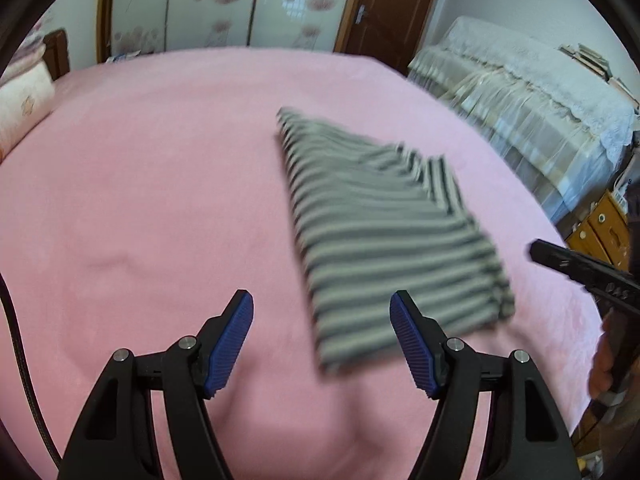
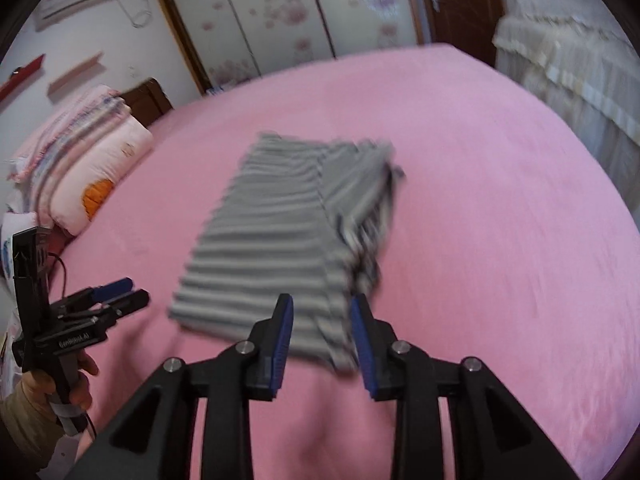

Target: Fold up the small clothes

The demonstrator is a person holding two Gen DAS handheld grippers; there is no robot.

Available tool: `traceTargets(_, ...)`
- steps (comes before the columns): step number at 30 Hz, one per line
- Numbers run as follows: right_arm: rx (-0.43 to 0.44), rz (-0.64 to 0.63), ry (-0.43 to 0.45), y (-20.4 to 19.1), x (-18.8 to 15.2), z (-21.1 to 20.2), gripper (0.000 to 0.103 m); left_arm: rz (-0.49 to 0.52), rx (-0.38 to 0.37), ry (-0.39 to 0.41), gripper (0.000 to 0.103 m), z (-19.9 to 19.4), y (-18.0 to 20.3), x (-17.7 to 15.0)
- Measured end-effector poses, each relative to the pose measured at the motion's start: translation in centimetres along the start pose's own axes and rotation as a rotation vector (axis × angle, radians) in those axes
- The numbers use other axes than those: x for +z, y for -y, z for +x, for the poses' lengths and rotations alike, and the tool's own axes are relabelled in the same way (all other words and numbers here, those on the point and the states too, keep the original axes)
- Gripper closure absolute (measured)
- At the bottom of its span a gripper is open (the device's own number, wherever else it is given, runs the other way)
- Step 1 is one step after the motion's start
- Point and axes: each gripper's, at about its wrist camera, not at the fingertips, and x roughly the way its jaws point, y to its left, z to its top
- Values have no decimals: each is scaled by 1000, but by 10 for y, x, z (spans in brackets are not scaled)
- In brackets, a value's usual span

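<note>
Striped garment (image 1: 384,232) lying partly folded on the pink bed (image 1: 160,184) — soft, light, limp knit, judged likely to sag and slip out of its fold unless taken by a hem or corner through all layers. Left tool (image 1: 322,340): jaws wide, empty, the garment's near corner just ahead and to its right. Right tool (image 2: 322,344): jaws narrow and apart, nothing pinched — the near edge seen between them, below.

Striped garment (image 1: 384,232) blurred; right tongs (image 1: 568,264) cut off at edge
</note>
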Motion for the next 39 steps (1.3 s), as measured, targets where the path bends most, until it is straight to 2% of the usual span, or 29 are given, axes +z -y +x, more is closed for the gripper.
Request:
traceTargets(3, 5, -24, 2, -10, 33, 30, 73, 22, 14, 48, 33, 20, 17, 39)
traceTargets(6, 16, -8, -13, -12, 67, 71, 73, 1, -12, 70, 29, 48, 27, 76)
traceTargets(9, 30, 12, -33, -9, 90, 104, 76, -40, -14, 40, 29, 87, 26, 114)
traceTargets(12, 39, 40, -68, 1, 115, 142, 86, -120, -41, 10, 29, 124, 16, 146)
traceTargets(15, 70, 83, -108, 12, 128, 169, 87, -182, -53, -23, 29, 157, 5, 166)
traceTargets(17, 53, 103, -145, 24, 131, 186, 96, -184, -10, -64, 29, 182, -1, 169)
traceTargets(19, -57, 68, -160, 35, 131, 196, 103, -161, 44, -100, 30, 199, -3, 169)
traceTargets(21, -108, 61, -163, 49, 128, 200, 103, -118, 134, -151, 33, 218, -8, 165)
traceTargets(23, -103, 67, -160, 60, 122, 200, 103, -110, 126, -188, 32, 232, -15, 159)
traceTargets(28, -158, 61, -130, 63, 116, 200, 103, -78, 134, -180, 30, 242, -16, 155)
traceTargets(31, -147, 87, -130, 67, 114, 203, 103, -76, 136, -175, 29, 243, -17, 154)
traceTargets(34, -146, 73, -121, 62, 115, 192, 103, -46, 149, -147, 29, 237, -6, 158)
traceTargets(39, -135, 57, -83, 53, 119, 157, 103, -13, 153, -85, 28, 198, 7, 167)
